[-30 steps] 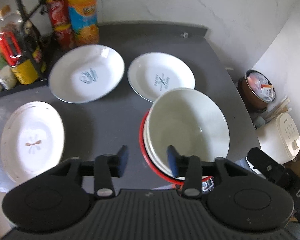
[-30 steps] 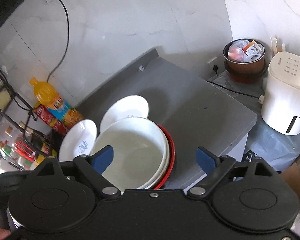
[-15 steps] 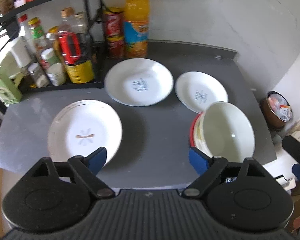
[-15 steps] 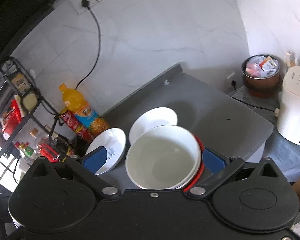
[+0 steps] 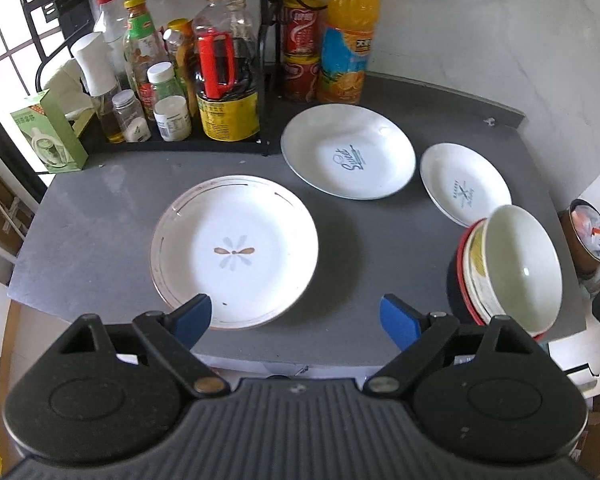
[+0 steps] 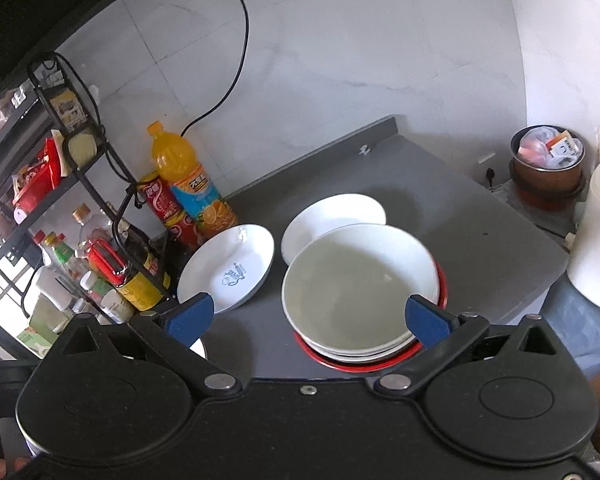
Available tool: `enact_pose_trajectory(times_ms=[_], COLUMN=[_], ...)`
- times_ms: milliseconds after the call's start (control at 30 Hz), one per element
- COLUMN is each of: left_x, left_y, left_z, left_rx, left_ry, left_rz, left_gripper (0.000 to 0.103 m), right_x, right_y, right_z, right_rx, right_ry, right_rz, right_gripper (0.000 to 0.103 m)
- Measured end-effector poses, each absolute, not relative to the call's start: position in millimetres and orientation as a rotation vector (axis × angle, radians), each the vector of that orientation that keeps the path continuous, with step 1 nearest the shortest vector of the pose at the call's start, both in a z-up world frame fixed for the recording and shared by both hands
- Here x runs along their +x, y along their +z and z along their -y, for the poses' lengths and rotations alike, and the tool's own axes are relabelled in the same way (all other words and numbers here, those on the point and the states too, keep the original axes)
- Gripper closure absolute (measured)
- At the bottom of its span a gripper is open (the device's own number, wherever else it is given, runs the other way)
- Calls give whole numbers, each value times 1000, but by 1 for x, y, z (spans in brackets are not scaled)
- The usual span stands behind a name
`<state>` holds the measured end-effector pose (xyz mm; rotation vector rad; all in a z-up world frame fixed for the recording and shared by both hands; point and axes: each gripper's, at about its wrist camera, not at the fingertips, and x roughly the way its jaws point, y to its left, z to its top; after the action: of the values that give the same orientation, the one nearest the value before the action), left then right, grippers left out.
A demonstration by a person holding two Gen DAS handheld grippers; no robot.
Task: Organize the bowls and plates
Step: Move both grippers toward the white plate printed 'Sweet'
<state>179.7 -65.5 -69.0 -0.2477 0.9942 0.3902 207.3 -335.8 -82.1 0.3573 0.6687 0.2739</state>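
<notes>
A stack of bowls (image 5: 512, 268), white ones nested in a red one, stands at the grey counter's front right; it also shows in the right wrist view (image 6: 360, 292). A gold-rimmed plate (image 5: 234, 250) lies at front left. A "Sweet" plate (image 5: 348, 156) and a smaller plate (image 5: 464, 188) lie behind; both show in the right wrist view, the "Sweet" plate (image 6: 228, 268) and the smaller plate (image 6: 332, 216). My left gripper (image 5: 296, 318) is open and empty over the front edge, between plate and bowls. My right gripper (image 6: 308, 320) is open and empty, above the bowl stack's near side.
A black wire rack with bottles and jars (image 5: 168, 80) stands at the back left. An orange juice bottle (image 5: 346, 36) and red cans (image 5: 300, 52) stand by the wall. A white appliance (image 6: 596, 248) and a brown pot (image 6: 548, 164) are off the counter's right edge.
My left gripper opened wide, pulled back from the bowl stack and swung left. My right gripper rose and drew back, staying open.
</notes>
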Motion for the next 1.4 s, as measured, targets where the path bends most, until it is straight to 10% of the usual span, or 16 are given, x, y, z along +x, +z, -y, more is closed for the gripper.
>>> enact_pose_trajectory(times_ms=[1400], left_x=[237], left_y=[-99], left_z=[-82], left_rx=[-285], left_ry=[355], left_rz=[-1047], left_gripper=[13], right_x=[274], right_y=[-115], right_z=[145], right_rx=[-51], right_ry=[459], right_rz=[-898], right_gripper=[1])
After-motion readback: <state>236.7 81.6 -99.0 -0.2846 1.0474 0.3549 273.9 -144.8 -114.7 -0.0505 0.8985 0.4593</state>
